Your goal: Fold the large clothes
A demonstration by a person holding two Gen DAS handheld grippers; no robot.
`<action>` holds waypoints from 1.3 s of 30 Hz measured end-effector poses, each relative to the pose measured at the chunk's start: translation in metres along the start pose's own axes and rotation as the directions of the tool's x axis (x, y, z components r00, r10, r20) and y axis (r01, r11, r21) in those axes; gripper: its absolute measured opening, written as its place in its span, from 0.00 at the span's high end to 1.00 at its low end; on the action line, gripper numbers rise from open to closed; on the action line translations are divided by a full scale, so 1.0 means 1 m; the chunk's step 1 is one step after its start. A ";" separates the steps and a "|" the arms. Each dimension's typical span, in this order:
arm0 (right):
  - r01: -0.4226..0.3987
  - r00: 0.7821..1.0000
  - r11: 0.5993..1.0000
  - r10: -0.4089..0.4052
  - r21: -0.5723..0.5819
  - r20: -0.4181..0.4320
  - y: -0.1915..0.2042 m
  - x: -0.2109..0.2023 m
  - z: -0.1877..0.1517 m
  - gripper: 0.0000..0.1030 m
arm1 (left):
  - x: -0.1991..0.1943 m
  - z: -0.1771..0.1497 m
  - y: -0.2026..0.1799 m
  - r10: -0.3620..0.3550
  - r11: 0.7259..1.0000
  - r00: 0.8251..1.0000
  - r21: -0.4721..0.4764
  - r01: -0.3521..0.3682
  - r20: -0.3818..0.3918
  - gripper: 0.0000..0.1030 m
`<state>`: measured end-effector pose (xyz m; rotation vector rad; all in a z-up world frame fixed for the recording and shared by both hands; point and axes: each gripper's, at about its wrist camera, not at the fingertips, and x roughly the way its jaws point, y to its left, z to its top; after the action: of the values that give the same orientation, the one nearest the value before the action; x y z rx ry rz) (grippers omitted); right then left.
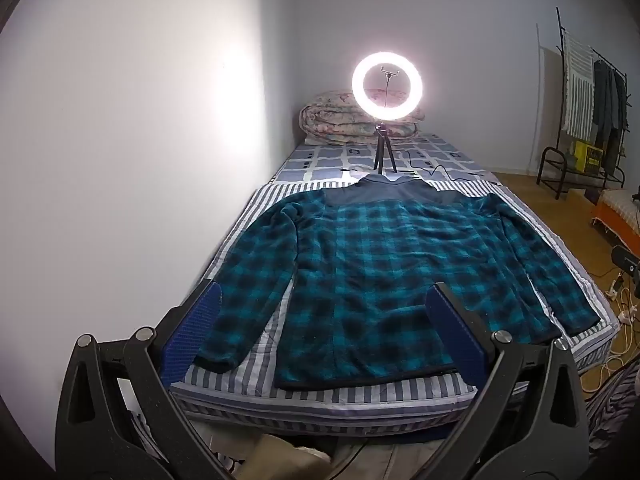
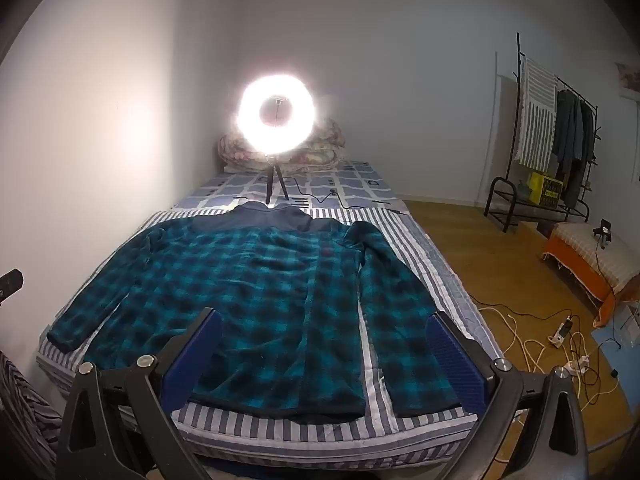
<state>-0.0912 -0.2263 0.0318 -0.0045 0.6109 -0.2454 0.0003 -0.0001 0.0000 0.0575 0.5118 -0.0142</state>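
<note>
A teal and black plaid fleece jacket lies flat and spread out on a striped blanket on the bed, collar at the far end, both sleeves angled outward. My left gripper hovers above the near hem on the jacket's left side, its blue-padded jaws wide open with nothing between them. Over the jacket's right side, near the hem and the right sleeve, my right gripper also stands open and holds nothing. Neither gripper touches the cloth.
A lit ring light on a small tripod stands on the bed beyond the collar, its cable across the sheet. A rolled quilt lies at the headboard. The wall borders the bed's left side. A clothes rack, an orange stool and floor cables are on the right.
</note>
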 end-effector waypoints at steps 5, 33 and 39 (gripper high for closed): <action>-0.001 1.000 1.000 0.001 0.001 0.002 -0.002 0.000 0.000 0.00 | -0.001 0.000 -0.002 -0.007 1.000 1.000 0.000 0.007 0.001 0.00; -0.016 1.000 1.000 0.016 0.004 -0.005 0.003 0.012 -0.001 0.00 | 0.002 0.005 0.004 -0.019 1.000 1.000 -0.023 0.019 -0.009 0.00; -0.019 1.000 1.000 0.019 0.004 -0.006 0.002 0.012 0.000 0.00 | 0.002 0.005 0.004 -0.021 0.999 1.000 -0.024 0.020 -0.008 0.00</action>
<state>-0.0813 -0.2268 0.0250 0.0056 0.6165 -0.2287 0.0041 0.0038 0.0038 0.0285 0.5210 -0.0278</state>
